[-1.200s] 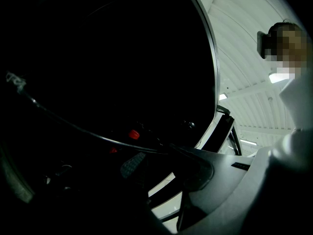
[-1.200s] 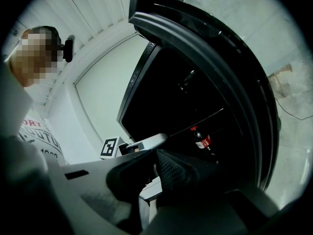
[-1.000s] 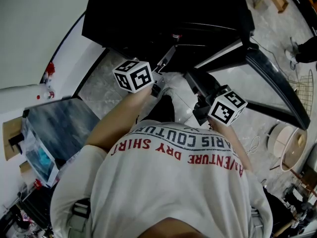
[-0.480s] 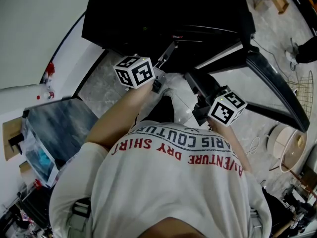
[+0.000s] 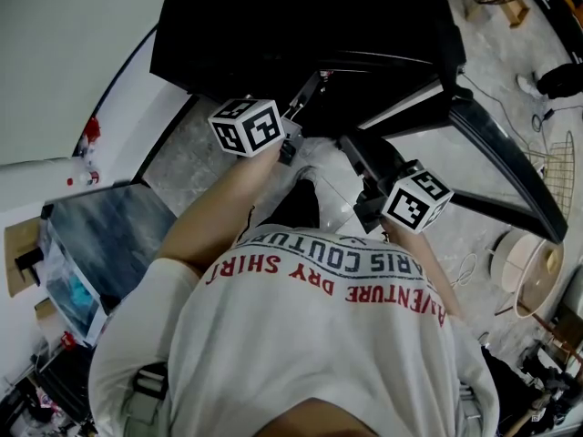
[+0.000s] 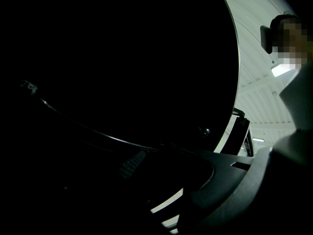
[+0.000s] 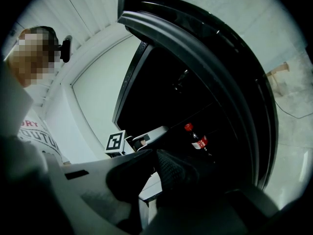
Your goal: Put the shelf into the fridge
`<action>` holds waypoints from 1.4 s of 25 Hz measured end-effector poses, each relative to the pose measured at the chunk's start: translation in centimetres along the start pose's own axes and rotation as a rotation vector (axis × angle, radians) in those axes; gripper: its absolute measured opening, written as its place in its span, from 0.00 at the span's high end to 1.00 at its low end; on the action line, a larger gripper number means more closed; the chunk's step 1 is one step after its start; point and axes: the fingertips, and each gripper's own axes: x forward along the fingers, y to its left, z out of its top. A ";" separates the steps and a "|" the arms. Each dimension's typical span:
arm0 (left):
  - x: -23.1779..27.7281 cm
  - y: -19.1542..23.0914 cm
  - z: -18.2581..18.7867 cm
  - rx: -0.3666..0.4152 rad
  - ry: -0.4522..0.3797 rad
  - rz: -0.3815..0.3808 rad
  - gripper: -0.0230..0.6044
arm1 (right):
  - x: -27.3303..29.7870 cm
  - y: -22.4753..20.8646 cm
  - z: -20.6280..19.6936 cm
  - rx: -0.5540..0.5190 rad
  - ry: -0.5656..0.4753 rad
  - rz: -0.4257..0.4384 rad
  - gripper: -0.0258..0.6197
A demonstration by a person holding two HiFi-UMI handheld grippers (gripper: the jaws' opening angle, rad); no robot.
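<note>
One clear glass shelf with a pale edge (image 7: pixel 151 188) hangs at the open mouth of the black fridge (image 5: pixel 301 25), seemingly not yet seated. The right tongs (image 7: pixel 154 177) are clamped narrow on that edge. The left tongs (image 5: pixel 293 137) have crept closer to the fridge over the past second and their jaws have just been opening. They now stand partly apart with the edge between them, unpressed. That suggests a release, leaving the right side to carry the load. Counted: one shelf, two tongs, one fridge, one black door (image 5: pixel 510 162) swung wide, one red-capped cola bottle (image 7: pixel 197 140) inside the fridge.
</note>
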 end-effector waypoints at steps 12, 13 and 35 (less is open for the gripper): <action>-0.9 -0.2 -0.4 0.030 0.031 0.028 0.72 | -1.4 0.8 0.6 -0.048 -0.007 -0.016 0.91; -1.3 -0.3 -0.6 0.022 0.036 0.029 0.71 | -1.6 1.0 0.7 -0.059 -0.010 -0.017 0.91; -14.0 -18.2 0.6 0.110 0.025 -0.247 0.89 | -8.1 11.9 5.2 -0.317 -0.133 0.070 0.91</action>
